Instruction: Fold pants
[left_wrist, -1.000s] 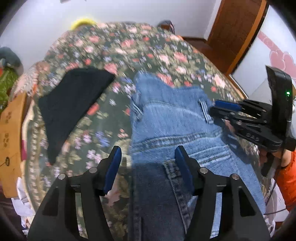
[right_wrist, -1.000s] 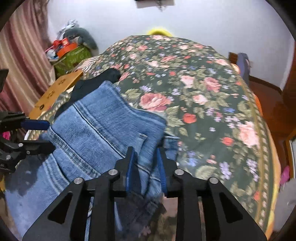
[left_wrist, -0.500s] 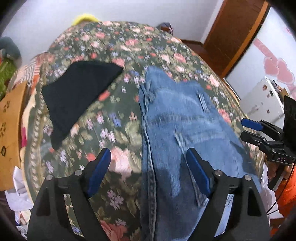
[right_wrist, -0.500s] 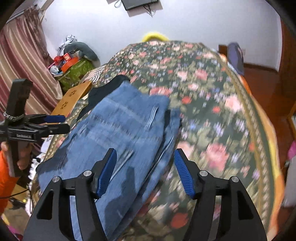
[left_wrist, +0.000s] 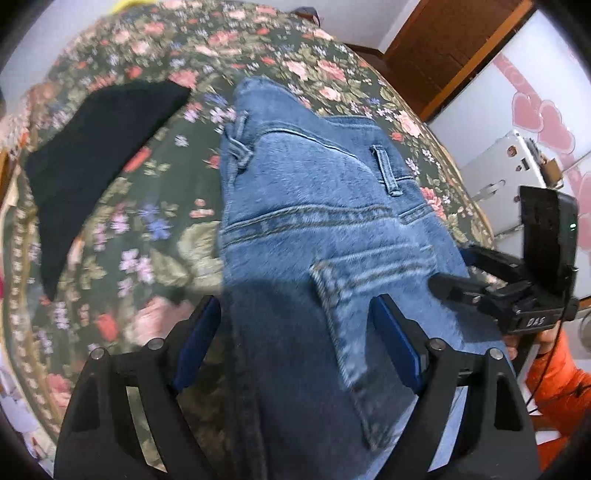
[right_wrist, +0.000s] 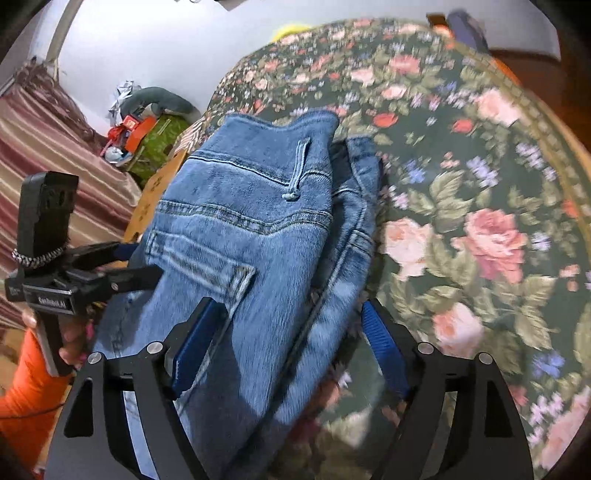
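- Floral bedspread (left_wrist: 155, 236) covers the bed in both wrist views; a dark garment (left_wrist: 92, 147) lies at the upper left of the left wrist view.
- Blue jeans (left_wrist: 314, 229) lie folded on the bedspread, waistband toward the top of the frame, filling the centre.
- Left gripper (left_wrist: 295, 332) stands wide, its blue pads astride the denim without pressing it.
- Right gripper (right_wrist: 288, 339) has just been opening; its jaws stand wide, with the jeans' edge between them but unpinched.
- An orange sleeve (right_wrist: 26, 380) shows at the lower left of the right wrist view.
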